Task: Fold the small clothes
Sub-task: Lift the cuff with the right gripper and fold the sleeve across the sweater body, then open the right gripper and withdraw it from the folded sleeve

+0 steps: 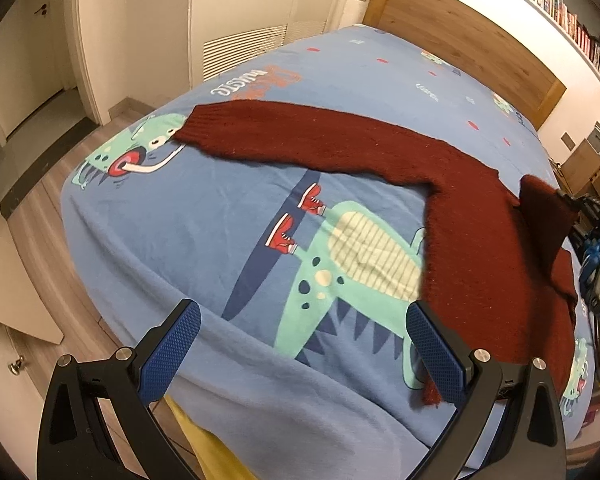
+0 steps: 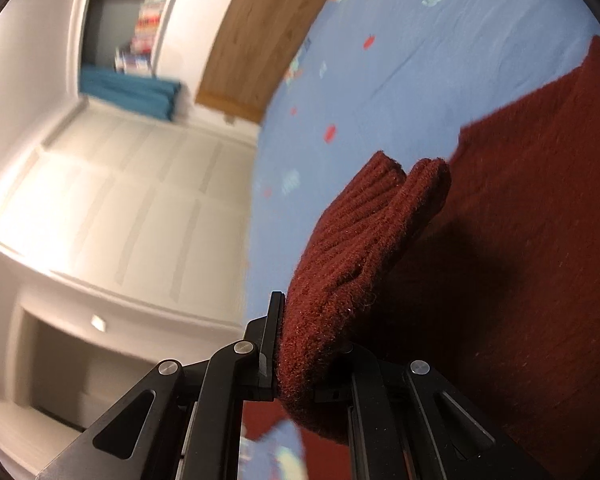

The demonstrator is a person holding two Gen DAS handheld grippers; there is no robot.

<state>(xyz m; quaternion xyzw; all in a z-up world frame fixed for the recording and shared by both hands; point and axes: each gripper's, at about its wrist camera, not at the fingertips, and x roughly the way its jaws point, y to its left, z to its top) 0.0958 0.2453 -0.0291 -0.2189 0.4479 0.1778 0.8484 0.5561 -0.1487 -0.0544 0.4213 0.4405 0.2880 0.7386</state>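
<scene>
A small dark red knit sweater (image 1: 480, 240) lies on the blue dinosaur-print bed cover (image 1: 220, 216), one sleeve (image 1: 292, 132) stretched out to the left. My left gripper (image 1: 300, 320) hovers open over the near edge of the bed, blue pads wide apart, nothing between them; its right finger (image 1: 436, 356) is by the sweater's hem. In the right wrist view my right gripper (image 2: 296, 344) is shut on the ribbed cuff of the other sleeve (image 2: 364, 232), lifted above the sweater's body (image 2: 540, 240). That gripper (image 1: 580, 208) also shows at the right edge, holding up the folded-over sleeve.
A wooden headboard (image 1: 460, 36) stands at the far end of the bed, with a bookshelf (image 1: 560, 12) above it. White cupboard doors (image 1: 244, 12) and wood floor (image 1: 40, 216) lie to the left. A yellow cloth (image 1: 216, 452) hangs below the bed's near edge.
</scene>
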